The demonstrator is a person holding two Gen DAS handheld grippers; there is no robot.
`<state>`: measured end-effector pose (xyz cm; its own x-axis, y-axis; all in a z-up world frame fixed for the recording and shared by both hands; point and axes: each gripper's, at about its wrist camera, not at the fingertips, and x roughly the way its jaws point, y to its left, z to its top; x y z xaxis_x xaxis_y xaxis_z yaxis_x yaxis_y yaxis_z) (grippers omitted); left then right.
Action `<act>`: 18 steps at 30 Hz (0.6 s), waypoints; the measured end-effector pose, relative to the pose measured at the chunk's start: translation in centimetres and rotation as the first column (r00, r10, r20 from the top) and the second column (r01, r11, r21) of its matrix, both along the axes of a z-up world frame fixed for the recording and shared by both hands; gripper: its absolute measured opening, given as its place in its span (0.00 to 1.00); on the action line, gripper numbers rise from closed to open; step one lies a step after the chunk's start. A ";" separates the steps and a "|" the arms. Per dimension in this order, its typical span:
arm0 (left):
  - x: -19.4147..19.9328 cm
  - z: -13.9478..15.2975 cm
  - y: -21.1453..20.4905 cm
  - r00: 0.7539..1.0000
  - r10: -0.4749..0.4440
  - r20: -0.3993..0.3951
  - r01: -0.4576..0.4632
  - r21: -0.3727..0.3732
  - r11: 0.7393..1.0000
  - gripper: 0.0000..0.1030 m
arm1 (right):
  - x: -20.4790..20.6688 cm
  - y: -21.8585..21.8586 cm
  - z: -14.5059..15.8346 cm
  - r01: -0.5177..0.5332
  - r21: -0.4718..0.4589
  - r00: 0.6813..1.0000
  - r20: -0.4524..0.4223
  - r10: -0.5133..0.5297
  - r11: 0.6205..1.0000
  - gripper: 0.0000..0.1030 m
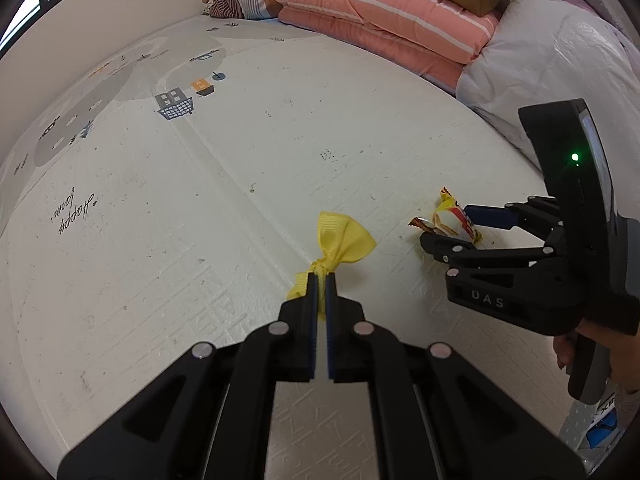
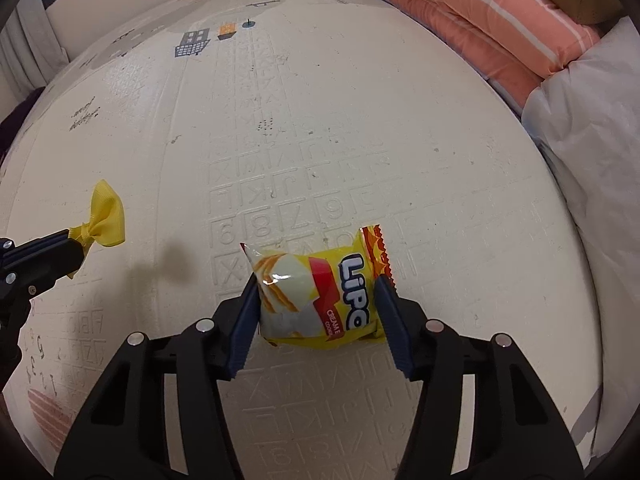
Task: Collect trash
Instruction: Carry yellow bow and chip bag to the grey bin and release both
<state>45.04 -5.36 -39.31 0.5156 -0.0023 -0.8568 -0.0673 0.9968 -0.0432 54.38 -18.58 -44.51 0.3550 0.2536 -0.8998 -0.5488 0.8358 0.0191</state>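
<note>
While the left gripper [image 1: 320, 280] sits low centre in the left wrist view, its jaws are pressed together on the knot of a yellow ribbon bow [image 1: 344, 242]; one loop fans out above the fingertips, a smaller bit pokes out at their left side. Same bow appears at the left edge of the right wrist view [image 2: 106, 222], clamped in the black fingers entering from the lower left.

Right gripper [image 2: 316, 300]: jaws stand either side of a yellow snack packet [image 2: 316, 296], lettering "LiPO", lying on the white foam mat [image 2: 360, 140]. Left pad touches the packet's left edge; right pad meets its right edge near the orange crimped seal. Whether the pads actually squeeze the packet cannot be told. In the left wrist view this gripper [image 1: 452, 228] enters from the right, fingers straddling the packet [image 1: 456, 216], a person's hand [image 1: 592, 344] on the handle at lower right.

Background, upper right of both views: folded pink striped quilts [image 1: 380, 12], a pale grey bundle [image 1: 552, 68] beside them. Printed building graphics on the mat, upper left.
</note>
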 end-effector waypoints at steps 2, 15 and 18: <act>-0.5 0.4 0.0 1.000 -0.005 0.003 0.005 0.000 1.000 0.04 | -0.8 -0.1 0.6 0.005 0.007 1.000 0.001 -0.005 1.000 0.49; -7.0 5.4 -1.0 0.995 -0.092 0.048 0.092 -0.006 0.996 0.04 | -10.2 -1.8 7.7 0.105 0.099 0.994 0.024 -0.108 0.990 0.43; -9.4 6.9 -1.7 0.988 -0.146 0.058 0.147 -0.006 0.989 0.04 | -13.8 -3.1 9.9 0.166 0.127 0.984 0.040 -0.173 0.978 0.43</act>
<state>35.61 -7.10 -32.45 0.5569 -0.0899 -0.8257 0.0825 0.9952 -0.0528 40.61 -21.68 -34.57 0.4468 0.2928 -0.8454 -0.4023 0.9097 0.1025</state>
